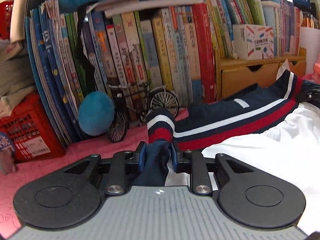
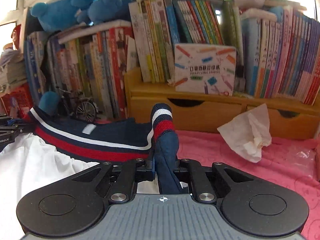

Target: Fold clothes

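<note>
A pink patterned cloth (image 2: 260,172) covered the tabletop. On it lay a white sheet of fabric (image 1: 260,160), and over that fabric's far edge a navy garment (image 1: 220,118) with red and white stripes. A crumpled tissue (image 2: 248,138) sat on the pink cloth in front of a wooden drawer unit (image 2: 200,110). A small model bicycle (image 1: 140,108), a blue plush ball (image 1: 96,113) and a red plastic crate (image 1: 28,128) stood along the back, against a row of upright books (image 1: 140,50).

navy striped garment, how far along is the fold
Early stage. Done: the navy striped garment lies stretched across the pink cloth, over the white fabric. In hand: the left gripper and right gripper each pinch a ribbed end. Left: no finished fold shows yet.
</note>
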